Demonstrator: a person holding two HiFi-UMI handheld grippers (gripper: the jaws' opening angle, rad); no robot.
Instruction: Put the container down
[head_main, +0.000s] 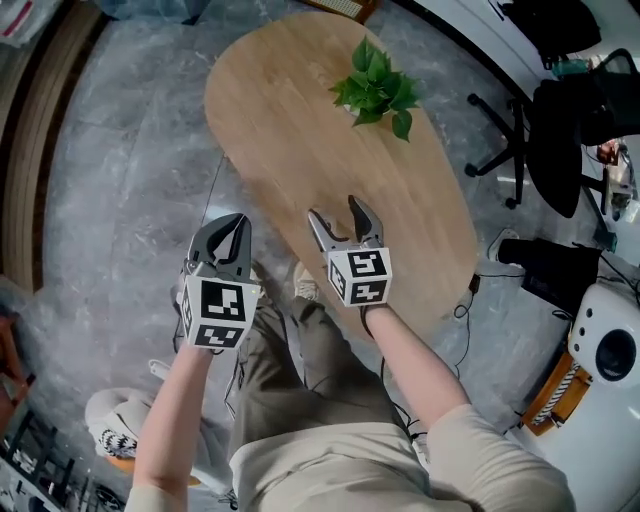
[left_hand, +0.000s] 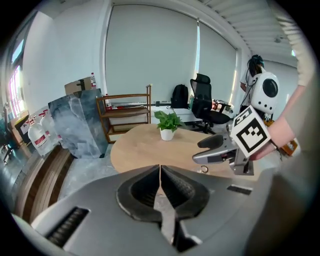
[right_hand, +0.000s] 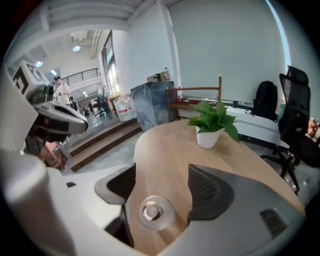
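One small clear container (right_hand: 152, 212) rests on the wooden counter (head_main: 300, 120), well apart from the potted plant (head_main: 377, 90), between the right gripper's (head_main: 335, 210) spread fingers (right_hand: 207, 192). Farther from the plant, the left gripper's (head_main: 232, 222) fingers (left_hand: 175, 187) are pressed together.

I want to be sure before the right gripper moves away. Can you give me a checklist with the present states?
1. Right gripper jaws apart: ok.
2. Small round container lies on the table, not gripped: ok.
3. Container upright: cannot tell.
4. Left gripper shut, empty: ok.
5. Potted plant well apart from both grippers: ok.
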